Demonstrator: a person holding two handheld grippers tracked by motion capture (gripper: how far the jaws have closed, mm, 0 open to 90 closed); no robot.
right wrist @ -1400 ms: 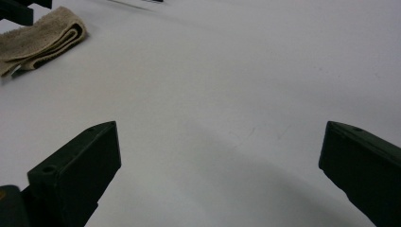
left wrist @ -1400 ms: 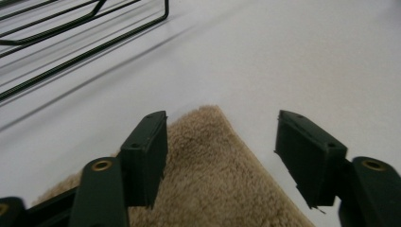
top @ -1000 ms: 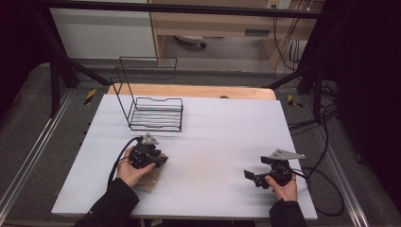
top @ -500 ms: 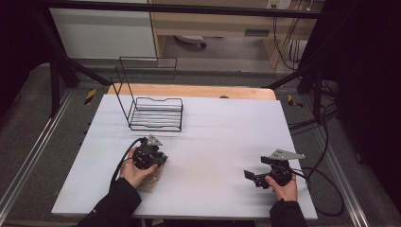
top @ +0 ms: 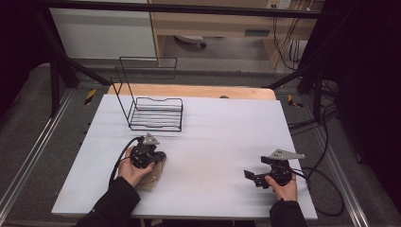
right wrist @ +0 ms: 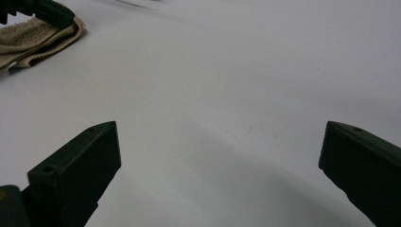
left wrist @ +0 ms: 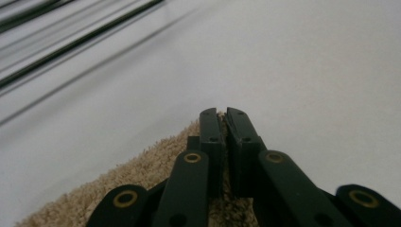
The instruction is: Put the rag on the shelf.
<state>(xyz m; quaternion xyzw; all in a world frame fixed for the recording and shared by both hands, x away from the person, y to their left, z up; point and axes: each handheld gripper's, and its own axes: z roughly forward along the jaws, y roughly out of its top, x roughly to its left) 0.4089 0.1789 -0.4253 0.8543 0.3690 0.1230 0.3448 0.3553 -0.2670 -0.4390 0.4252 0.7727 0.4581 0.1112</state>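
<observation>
The left tool sits at about seven o'clock on the white counter, atop the tan towel. Its jaws have just been closing and now pinch the towel's corner; a second ago they stood wider over it. The right tool, at about four o'clock, has kept its place, jaws spread over bare counter. The wire rack stands at eleven o'clock, unmoved.

A towel lies on the table near its front left edge, under the left gripper. A wire rack stands behind it, toward the back left. The right gripper sits well apart, near the front right.
</observation>
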